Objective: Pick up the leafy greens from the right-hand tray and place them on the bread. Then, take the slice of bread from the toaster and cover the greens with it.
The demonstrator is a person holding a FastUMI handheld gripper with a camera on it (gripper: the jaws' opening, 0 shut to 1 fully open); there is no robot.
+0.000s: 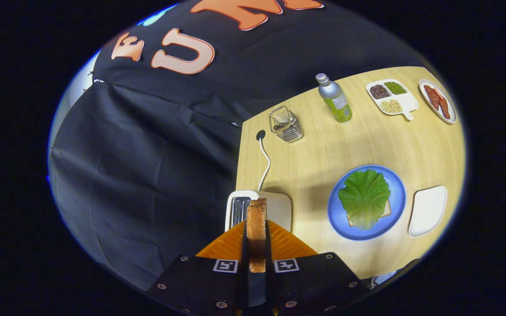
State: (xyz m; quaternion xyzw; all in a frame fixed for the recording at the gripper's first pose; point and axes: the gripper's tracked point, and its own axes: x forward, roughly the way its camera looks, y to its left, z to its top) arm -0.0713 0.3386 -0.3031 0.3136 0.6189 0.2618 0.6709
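Bread slice [257, 228] stands on edge between the two fingers of the tongs [257, 245], both fingers pressing its flat faces, so the tongs are clenched on it; crust edge faces up, slice held above the toaster. Toaster [279, 208], white, sits just ahead of the fingertips at the near left corner of the worktop [323, 149], one slot visible left of the slice. White cord [265, 162] runs from the toaster away from the tongs to a dark round hole [260, 134] in the worktop. Beyond that, a clear wire-ribbed holder [285, 124], upright. Further right and far from the tongs, a silver bottle [334, 98] with a green label, upright. Right of the fingers, blue plate [398, 193] with the leafy greens [364, 197] lying on top of a lower bread piece [385, 211], whose corners peek out under the leaf. Just right of the plate, a white tray [428, 210], apart from it. Far right, beyond both, a white divided dish [404, 102] with dark, green and pale beans, and beside it a small plate [450, 109] with reddish strips.
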